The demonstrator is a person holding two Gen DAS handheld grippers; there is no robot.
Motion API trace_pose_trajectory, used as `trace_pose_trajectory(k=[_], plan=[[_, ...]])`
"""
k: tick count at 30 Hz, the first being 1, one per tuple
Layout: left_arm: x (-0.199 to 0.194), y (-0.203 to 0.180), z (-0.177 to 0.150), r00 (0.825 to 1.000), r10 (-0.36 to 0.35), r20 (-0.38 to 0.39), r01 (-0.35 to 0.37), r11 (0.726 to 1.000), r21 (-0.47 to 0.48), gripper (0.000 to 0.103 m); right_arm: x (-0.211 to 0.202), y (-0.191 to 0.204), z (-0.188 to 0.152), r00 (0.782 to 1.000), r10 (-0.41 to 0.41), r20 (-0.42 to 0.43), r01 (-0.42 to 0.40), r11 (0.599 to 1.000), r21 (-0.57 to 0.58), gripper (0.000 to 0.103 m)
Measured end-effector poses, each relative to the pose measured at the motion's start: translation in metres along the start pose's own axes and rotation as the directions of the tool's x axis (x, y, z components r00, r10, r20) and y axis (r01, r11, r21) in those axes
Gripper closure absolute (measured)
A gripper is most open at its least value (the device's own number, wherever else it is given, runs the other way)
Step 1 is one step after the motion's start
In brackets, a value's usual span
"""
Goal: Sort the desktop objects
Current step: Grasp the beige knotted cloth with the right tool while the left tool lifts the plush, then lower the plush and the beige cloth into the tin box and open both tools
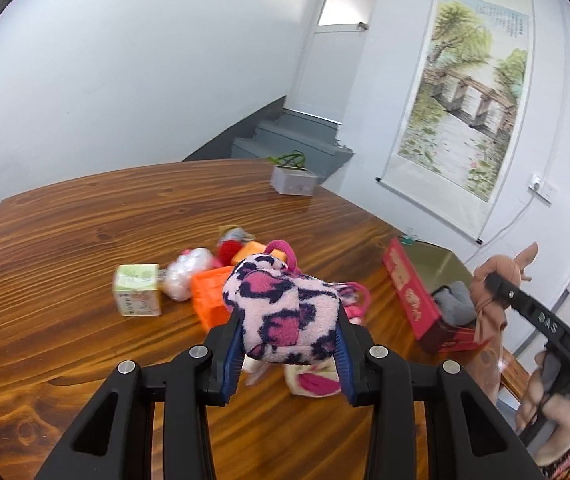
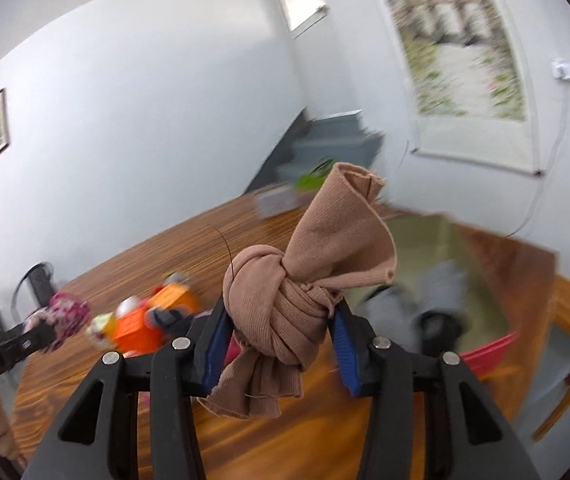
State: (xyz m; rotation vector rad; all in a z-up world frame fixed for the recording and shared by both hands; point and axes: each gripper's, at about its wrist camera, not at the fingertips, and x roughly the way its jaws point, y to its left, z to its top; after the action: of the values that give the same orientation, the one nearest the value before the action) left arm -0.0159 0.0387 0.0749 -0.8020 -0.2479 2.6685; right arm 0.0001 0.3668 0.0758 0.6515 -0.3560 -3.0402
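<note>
My left gripper (image 1: 289, 344) is shut on a pink leopard-print fleece sock bundle (image 1: 285, 308), held above the wooden table (image 1: 65, 240). Under it lies a cream and pink sock (image 1: 313, 382). My right gripper (image 2: 281, 320) is shut on a knotted tan stocking (image 2: 285, 296), lifted off the table. That stocking (image 1: 489, 300) also shows at the right of the left wrist view, beside an open red box (image 1: 409, 292) with a grey sock (image 1: 455, 304) inside. A pile sits mid-table: a green and white carton (image 1: 137, 290), an orange box (image 1: 209, 298) and a white wrapped ball (image 1: 187, 274).
A grey box with a green plant (image 1: 293, 180) stands at the table's far edge. A scroll painting (image 1: 465, 88) hangs on the right wall. The red box (image 2: 493, 354) lies near the table's right edge. The right wrist view is blurred by motion.
</note>
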Motion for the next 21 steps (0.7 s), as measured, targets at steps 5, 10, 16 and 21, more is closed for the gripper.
trace_pose_trajectory(k=[5, 10, 16, 21], plan=[[0.013, -0.041, 0.008, 0.999, -0.045, -0.01, 0.046, 0.997, 0.062, 0.063, 0.002, -0.049, 0.016, 0.994, -0.107, 0.022, 0.106, 0.994, 0.035, 0.053], [0.03, -0.081, 0.016, 0.993, -0.116, -0.034, 0.119, 0.987, 0.107, 0.063, 0.019, -0.08, 0.029, 0.989, -0.149, 0.005, 0.149, 0.989, 0.022, 0.053], [0.066, -0.124, 0.034, 0.978, -0.198, -0.07, 0.206, 0.97, 0.13, 0.063, 0.03, -0.094, 0.031, 0.99, -0.142, -0.02, 0.142, 0.99, -0.002, 0.053], [0.109, -0.161, 0.048, 0.955, -0.276, -0.107, 0.29, 0.945, 0.15, 0.063, 0.031, -0.104, 0.032, 0.989, -0.147, -0.014, 0.147, 0.989, 0.0, 0.053]])
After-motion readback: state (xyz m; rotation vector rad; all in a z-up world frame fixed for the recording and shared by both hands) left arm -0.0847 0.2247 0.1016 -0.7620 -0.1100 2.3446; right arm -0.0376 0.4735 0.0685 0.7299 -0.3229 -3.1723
